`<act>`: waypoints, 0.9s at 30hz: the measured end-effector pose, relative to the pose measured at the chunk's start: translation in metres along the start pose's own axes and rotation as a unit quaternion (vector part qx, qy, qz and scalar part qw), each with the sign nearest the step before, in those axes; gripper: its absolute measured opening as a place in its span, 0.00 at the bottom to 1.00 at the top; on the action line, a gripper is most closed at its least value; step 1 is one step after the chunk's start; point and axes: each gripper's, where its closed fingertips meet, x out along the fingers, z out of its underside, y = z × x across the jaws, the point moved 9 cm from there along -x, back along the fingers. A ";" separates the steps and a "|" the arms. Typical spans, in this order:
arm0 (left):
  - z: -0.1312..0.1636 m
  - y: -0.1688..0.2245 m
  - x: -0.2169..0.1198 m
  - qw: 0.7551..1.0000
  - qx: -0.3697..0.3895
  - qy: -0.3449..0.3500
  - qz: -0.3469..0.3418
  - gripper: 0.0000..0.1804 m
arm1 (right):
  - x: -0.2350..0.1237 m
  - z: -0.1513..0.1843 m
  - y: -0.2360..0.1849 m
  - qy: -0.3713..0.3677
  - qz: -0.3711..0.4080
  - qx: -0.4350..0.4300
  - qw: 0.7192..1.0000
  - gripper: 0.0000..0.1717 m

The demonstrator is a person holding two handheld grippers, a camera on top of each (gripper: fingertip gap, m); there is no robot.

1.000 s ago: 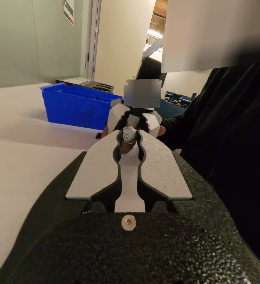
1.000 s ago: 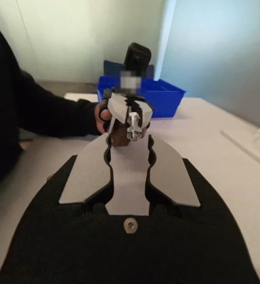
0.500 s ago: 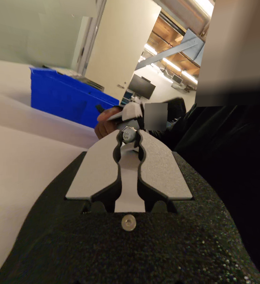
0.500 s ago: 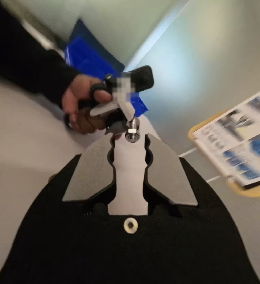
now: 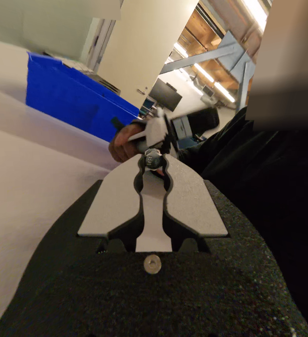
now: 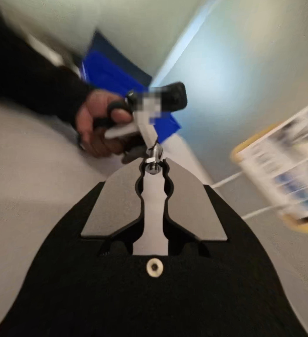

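Both grippers meet on one bolt, above the bench (image 5: 31, 182).
My left gripper (image 5: 152, 162) fingers clamp the bolt (image 5: 152, 161) head; my right gripper (image 6: 154, 165) fingers close on its nut (image 6: 150, 161).

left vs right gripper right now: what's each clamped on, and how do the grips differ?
Left gripper has its jaws shut on the hex head of the bolt; right gripper has its jaws shut on the nut at the threaded end. Left meets the bolt head-on, seeing only the dark head; right sees the thread tip, with bright shank running away beyond the nut. Shared: both grip in the front notch of the jaws, facing each other along the bolt.
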 end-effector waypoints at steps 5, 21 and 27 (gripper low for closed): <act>-0.001 0.001 0.000 0.999 0.026 0.028 0.003 0.09 | -0.002 -0.004 0.007 0.025 0.006 0.078 0.997 0.21; 0.003 -0.002 0.001 1.000 -0.015 0.011 0.008 0.09 | 0.001 0.001 -0.011 -0.033 0.038 -0.174 0.983 0.11; -0.006 0.005 -0.005 0.998 0.048 0.051 -0.002 0.09 | -0.001 0.001 0.020 0.043 -0.033 0.272 0.961 0.26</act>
